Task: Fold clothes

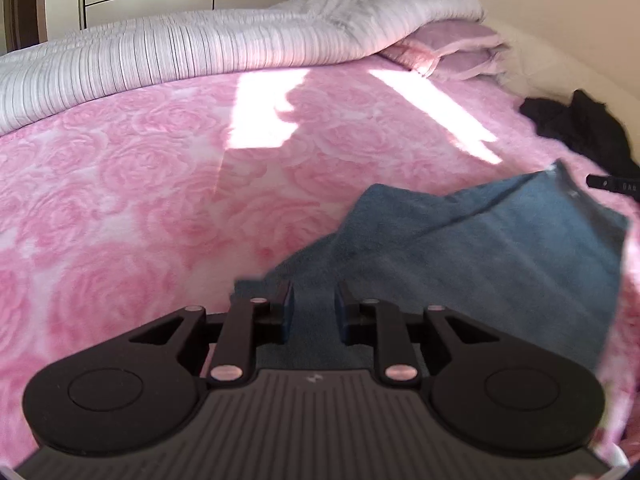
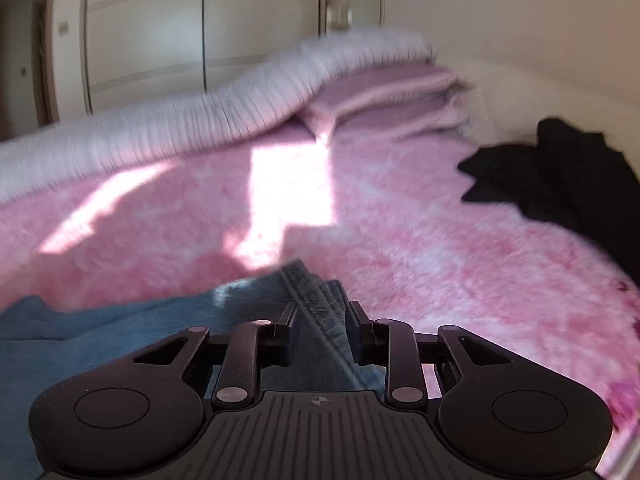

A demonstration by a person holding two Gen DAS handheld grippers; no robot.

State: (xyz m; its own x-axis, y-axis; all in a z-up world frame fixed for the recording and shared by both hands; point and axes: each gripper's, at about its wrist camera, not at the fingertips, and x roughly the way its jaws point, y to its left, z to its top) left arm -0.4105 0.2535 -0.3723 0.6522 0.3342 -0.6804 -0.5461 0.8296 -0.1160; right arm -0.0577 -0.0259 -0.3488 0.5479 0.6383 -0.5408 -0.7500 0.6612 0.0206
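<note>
1. The bed fills both views, spread with a fluffy pink blanket in a rose pattern, with bright patches of sunlight across the middle.
2. Along the far edge of the bed runs a long rolled grey-white ribbed quilt, and its right end lies over a stack of folded mauve bedding.
3. Behind the bed stands a pale wardrobe with panelled doors.
4. The blue jeans lie on the pink blanket on the near side of the bed, spread flat between the two grippers, denim reaching right from the left one and left from the right one.
5. A heap of black clothing sits at the far right edge of the bed, well apart from the jeans.
6. The left gripper is low over the near left corner of the jeans; a band of denim runs between its fingers, which look pinched on it.
7. The right gripper is clamped on a bunched ridge of the jeans with a stitched seam, the fabric rising between its fingers.
</note>
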